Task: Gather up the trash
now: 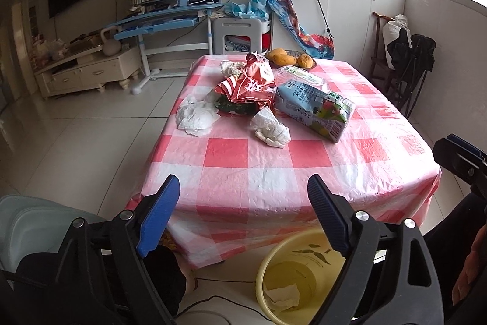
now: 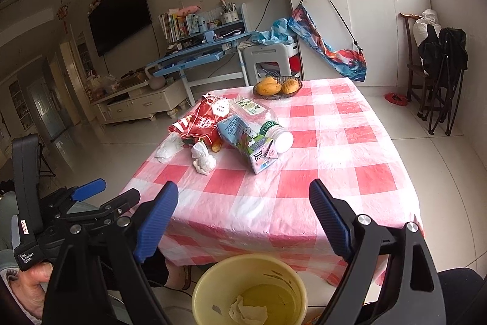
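Left wrist, bin: I see a yellow bin (image 1: 304, 273) on the floor below the table edge, one crumpled tissue (image 1: 281, 296) inside
Left wrist, trash: red snack bag (image 1: 246, 90), milk carton (image 1: 316, 111) and white tissues (image 1: 271, 127) heaped mid-table on the checked tablecloth (image 1: 274, 172)
Left wrist, fingers: my left gripper (image 1: 243, 215) spread wide, nothing between
Right wrist, bowl: fruit bowl (image 2: 277, 87) holding mangoes at the far edge
Right wrist, trash: a clear plastic bottle (image 2: 261, 124) lies behind the carton
Right wrist, fingers: my right gripper (image 2: 243, 218) spread, empty, above the bin
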The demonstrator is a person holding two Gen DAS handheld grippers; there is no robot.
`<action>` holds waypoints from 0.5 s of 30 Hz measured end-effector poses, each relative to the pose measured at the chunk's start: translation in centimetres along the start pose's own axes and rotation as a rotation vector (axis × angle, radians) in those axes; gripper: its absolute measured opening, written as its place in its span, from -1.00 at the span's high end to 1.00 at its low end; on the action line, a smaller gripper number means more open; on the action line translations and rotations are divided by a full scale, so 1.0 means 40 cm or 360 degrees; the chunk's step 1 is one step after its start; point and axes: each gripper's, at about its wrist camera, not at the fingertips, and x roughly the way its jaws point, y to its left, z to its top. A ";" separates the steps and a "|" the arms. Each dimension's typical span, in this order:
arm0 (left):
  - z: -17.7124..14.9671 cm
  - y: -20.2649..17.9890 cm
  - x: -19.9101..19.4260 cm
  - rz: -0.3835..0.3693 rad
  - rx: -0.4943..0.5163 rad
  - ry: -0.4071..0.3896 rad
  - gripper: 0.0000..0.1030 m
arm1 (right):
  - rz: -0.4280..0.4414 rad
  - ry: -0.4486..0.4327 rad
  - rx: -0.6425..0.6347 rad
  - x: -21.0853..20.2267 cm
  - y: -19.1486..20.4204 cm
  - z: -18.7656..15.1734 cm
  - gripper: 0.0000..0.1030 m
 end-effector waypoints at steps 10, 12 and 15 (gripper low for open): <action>0.002 0.023 0.005 0.0013 -0.0068 0.0006 -0.61 | -0.0001 0.0021 -0.0028 0.006 0.012 -0.004 -0.66; 0.001 0.025 0.005 0.0015 -0.0073 0.0006 -0.61 | -0.0001 0.0026 -0.0033 0.008 0.014 -0.003 -0.66; 0.002 0.027 0.005 0.0017 -0.0080 0.0002 -0.61 | -0.0002 0.0028 -0.0039 0.009 0.018 -0.004 -0.66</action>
